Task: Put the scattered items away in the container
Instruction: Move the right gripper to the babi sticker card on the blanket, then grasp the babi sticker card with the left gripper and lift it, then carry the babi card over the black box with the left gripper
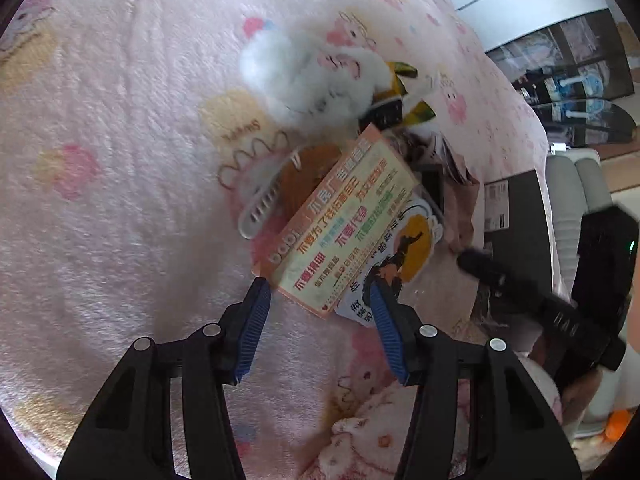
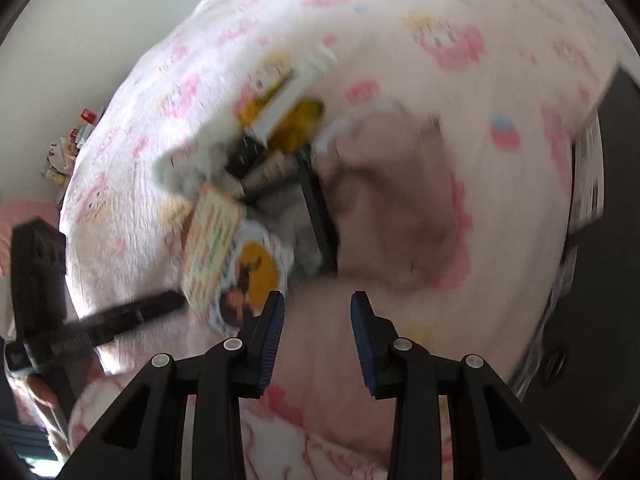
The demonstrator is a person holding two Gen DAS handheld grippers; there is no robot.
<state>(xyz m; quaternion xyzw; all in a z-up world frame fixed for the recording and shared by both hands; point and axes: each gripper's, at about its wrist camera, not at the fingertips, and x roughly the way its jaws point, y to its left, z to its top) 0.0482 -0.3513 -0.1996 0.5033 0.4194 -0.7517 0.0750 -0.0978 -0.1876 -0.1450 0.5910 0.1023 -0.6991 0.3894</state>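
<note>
A pile of items lies on a pink blanket (image 1: pixel 120 140). An orange-edged card with coloured Chinese text (image 1: pixel 344 216) lies on top, over a round sticker card with an orange disc (image 1: pixel 404 256). A white comb (image 1: pixel 260 208), a white fluffy toy (image 1: pixel 312 76) and a pinkish bag (image 1: pixel 460 208) lie beside them. My left gripper (image 1: pixel 320 292) is open, its fingertips at the text card's near edge, one each side. My right gripper (image 2: pixel 318 304) is open and empty, just short of the pinkish bag (image 2: pixel 392 196). The right view is blurred. The text card (image 2: pixel 212 248) shows there too.
The right gripper's black body (image 1: pixel 560 308) reaches in from the right in the left wrist view. A dark box with a label (image 1: pixel 516 208) lies at the bed's right edge. Shelves (image 1: pixel 560 64) stand beyond. The left gripper (image 2: pixel 100 320) shows at the left of the right view.
</note>
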